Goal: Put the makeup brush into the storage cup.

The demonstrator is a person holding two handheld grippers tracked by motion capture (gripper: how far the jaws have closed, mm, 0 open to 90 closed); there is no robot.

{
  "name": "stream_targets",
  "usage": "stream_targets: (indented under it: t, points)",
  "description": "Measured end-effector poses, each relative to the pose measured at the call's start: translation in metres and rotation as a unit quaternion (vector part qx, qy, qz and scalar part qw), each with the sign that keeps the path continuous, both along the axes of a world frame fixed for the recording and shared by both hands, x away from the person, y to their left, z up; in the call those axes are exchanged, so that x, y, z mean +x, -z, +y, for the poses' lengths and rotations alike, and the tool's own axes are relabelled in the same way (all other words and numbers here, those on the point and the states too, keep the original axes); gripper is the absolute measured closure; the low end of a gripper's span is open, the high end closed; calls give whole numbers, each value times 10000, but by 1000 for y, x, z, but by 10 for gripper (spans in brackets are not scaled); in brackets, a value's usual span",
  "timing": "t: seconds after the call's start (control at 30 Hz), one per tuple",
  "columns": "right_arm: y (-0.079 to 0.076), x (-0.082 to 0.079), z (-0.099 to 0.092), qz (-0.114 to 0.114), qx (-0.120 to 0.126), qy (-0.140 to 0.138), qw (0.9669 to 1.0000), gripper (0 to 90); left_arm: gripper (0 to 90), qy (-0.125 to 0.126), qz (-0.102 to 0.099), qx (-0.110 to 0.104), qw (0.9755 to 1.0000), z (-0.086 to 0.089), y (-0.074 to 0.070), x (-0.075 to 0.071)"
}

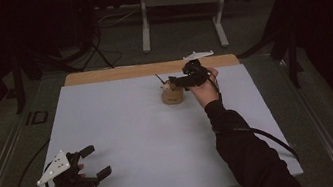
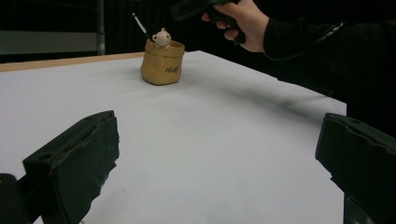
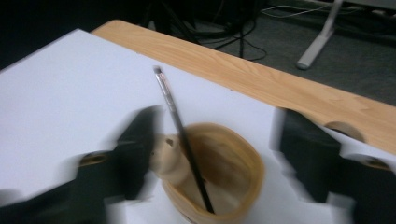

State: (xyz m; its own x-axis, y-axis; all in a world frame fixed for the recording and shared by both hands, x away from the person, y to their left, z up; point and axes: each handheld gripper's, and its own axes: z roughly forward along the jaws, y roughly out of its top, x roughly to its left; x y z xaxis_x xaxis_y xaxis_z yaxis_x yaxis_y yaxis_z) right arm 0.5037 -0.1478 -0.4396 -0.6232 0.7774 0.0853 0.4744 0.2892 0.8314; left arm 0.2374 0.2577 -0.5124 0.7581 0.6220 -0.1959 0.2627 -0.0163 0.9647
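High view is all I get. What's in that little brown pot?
Observer: A thin black pencil leans inside the pot, which looks otherwise bare.
Operator: Is that a toy on it?
Observer: Yes, a tiny bear sits on the rim.
Operator: Is the right gripper grabbing it?
Observer: No, the right gripper hangs open above the pot.

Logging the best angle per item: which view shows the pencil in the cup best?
The right gripper view: the pencil leans inside the open tan cup, visible nearly end to end. The left gripper view shows only its tip above the rim; the high view shows a thin dark sliver.
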Motion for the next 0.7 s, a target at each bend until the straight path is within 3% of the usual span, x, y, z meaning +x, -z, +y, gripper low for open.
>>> stream_targets:
  t: [0.2,0.4,0.7]
  points:
    - [-8,-6,-7,-16,-41,126,9999,88,0,-15,-9,-4,10000,0,0,0]
    - [-16,-14,-10,99,38,-69,9999,88,0,-13,-22,1,10000,0,-1,-1]
    - [-34,-28,-20,58,205,-200,9996,88,0,-23,-21,15,10000,-1,-1,0]
